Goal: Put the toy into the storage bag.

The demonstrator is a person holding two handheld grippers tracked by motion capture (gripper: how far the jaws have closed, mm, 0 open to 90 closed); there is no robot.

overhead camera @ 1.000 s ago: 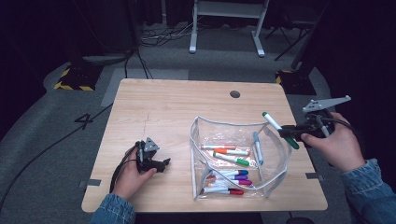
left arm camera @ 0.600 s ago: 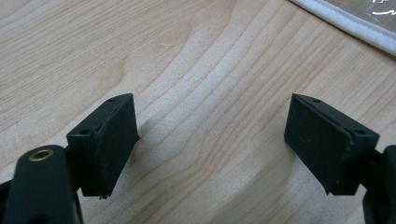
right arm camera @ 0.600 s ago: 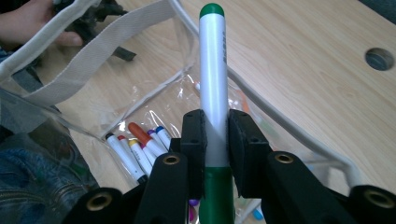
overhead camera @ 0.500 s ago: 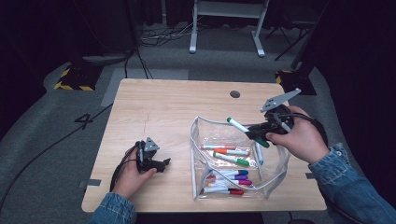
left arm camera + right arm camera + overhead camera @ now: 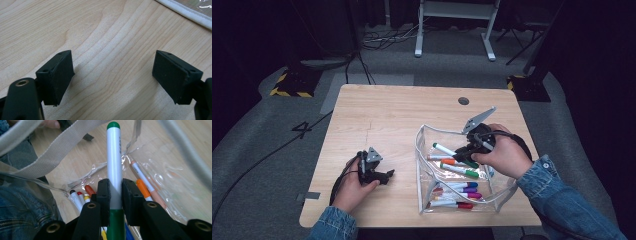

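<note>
The right tool (image 5: 115, 195) is clenched on a green marker (image 5: 114, 162), low center in the right gripper view, over the clear pouch (image 5: 424, 150) of markers (image 5: 457, 190). The left tool (image 5: 113, 75) rests released on the wooden surface (image 5: 402, 115), lower left in the high view.

The pouch (image 5: 427, 150) lies on the table (image 5: 392, 115), toward its right near corner. Several markers (image 5: 457, 192) lie inside the pouch. The right gripper (image 5: 467, 152) holds one marker (image 5: 452, 154) over the pouch's opening. The left gripper (image 5: 384, 176) rests on the table, left of the pouch, apart from it.
</note>
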